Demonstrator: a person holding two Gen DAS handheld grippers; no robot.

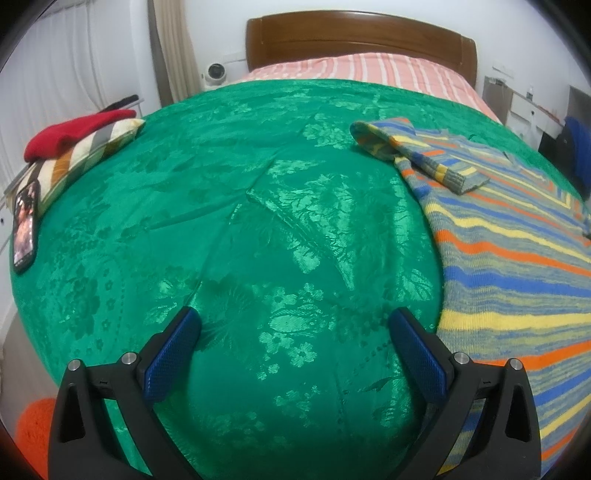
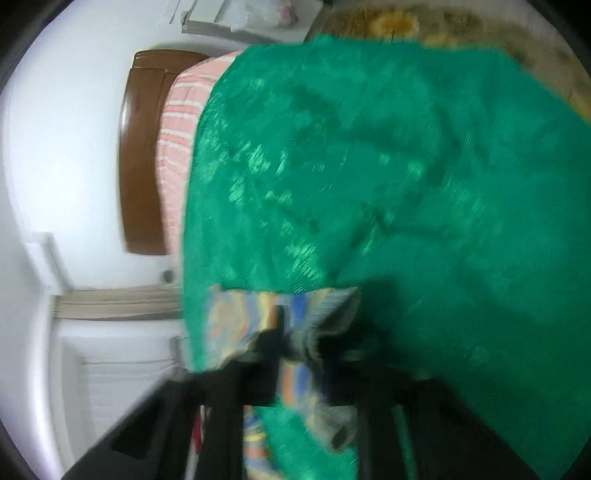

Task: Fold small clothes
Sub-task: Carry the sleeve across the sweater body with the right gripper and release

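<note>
While the left gripper (image 1: 293,332) hangs with its blue-padded jaws spread wide and nothing between them, it sits over bare green floral satin bedspread (image 1: 229,206); lots of open cloth ahead and to its left. Striped knit sweater in orange, blue, yellow and grey (image 1: 517,266) lies flat on the bedspread along the right side of that view, one sleeve folded across its top, hem edge just beside the right finger.

Right wrist view is rolled sideways and motion-blurred. Right gripper (image 2: 295,343) is closed down tight on a fold of the same striped knit (image 2: 258,314), cloth bunched around the black fingers. Open green spread beyond it up to the bed edge.

Left view only: red knit item (image 1: 77,129) on a striped cushion (image 1: 88,155) at the left bed edge, dark phone (image 1: 26,229) beside them, orange fuzzy thing (image 1: 33,435) low left, white round device (image 1: 215,72) by the wall. Right view only: floral rug (image 2: 424,26) past the bed.

Both show the brown wooden headboard (image 1: 358,40), pink striped sheet (image 1: 369,70), white walls.
</note>
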